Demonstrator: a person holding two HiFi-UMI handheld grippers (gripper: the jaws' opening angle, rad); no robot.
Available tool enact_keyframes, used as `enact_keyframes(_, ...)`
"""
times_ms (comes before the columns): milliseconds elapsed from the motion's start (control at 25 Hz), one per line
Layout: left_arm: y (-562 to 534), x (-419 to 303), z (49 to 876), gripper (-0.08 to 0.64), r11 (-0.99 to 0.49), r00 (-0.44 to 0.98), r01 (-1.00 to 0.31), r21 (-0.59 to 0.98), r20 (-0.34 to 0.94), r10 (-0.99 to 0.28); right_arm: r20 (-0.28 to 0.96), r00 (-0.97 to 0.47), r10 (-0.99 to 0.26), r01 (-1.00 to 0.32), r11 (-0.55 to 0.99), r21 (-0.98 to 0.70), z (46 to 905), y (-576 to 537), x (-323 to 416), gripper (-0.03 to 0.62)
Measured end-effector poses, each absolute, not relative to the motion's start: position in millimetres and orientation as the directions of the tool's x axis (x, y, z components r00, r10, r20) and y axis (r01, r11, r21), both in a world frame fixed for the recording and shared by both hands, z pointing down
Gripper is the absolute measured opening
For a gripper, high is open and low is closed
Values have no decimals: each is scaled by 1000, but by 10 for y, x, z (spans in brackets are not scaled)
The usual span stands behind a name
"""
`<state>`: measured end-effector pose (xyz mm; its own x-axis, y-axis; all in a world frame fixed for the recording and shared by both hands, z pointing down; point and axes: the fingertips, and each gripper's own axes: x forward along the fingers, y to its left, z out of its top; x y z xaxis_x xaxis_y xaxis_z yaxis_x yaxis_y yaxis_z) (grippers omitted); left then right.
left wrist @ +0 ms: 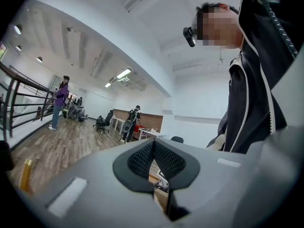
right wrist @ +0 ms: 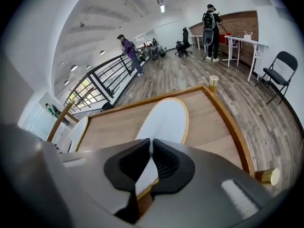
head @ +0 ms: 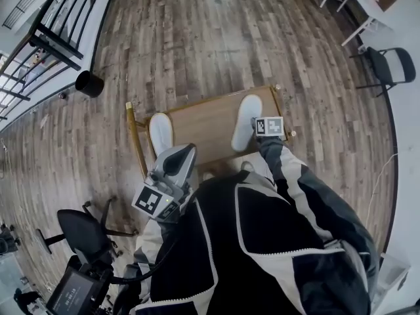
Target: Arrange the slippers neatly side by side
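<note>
Two white slippers lie apart on a low wooden table [head: 210, 117]. The right slipper [head: 246, 120] lies near the table's right edge and the left slipper [head: 159, 133] at its left end. My right gripper [head: 252, 137] points down at the near end of the right slipper. In the right gripper view the right gripper [right wrist: 151, 163] is shut on the near edge of the right slipper [right wrist: 164, 120], and the left slipper [right wrist: 76, 132] shows at the table's [right wrist: 213, 122] far left. My left gripper [head: 182, 153] hovers near the left slipper; in its own view the left gripper [left wrist: 153, 160] is shut with nothing in it.
The table has raised rims and brass corner knobs [right wrist: 213, 81]. A black bin [head: 89, 83] stands on the wood floor to the left, an office chair [head: 82, 231] at the lower left and a folding chair [head: 387, 67] at the right. People [right wrist: 128, 51] stand far off by a railing.
</note>
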<state>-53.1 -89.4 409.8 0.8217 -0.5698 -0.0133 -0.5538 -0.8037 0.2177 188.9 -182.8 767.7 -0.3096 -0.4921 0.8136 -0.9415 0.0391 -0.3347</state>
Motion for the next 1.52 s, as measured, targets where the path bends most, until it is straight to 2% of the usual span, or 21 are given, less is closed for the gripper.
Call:
enact_keyframes(280,-915,-493,4058,19,-802,819,-555,221,-22,-573,794,-312,-522,-939,41,-341,7565,-1848,1920,20)
enact_keyframes(560,-995,-449,4092,19,-795,818,-550,256,-23,-574,725,-342,-598,-938,167,-305,7131,-1939,1697,20)
enact_keyframes(840,-1059,-401,4234,20,-793,815,-558,245,-19,-579,508,-515,-690,-857,432,-283,6216,-1925,1100,20)
enact_keyframes(1080,-1120,-543,4287,20,-761,783,-602,243,-11,-622,300,-681,-668,-732,642,-230,5131,-1691,614,20)
enact_keyframes(1320,-1108,-679,4227,20,-744,759,-633,214,-16,-651,166,-747,-644,-665,733,-146,4502,-1342,406,21)
enact_keyframes(1520,-1072,-687,4290,20,-750,763,-629,206,-20,-646,137,-785,-605,-618,778,-110,4444,-1134,317,21)
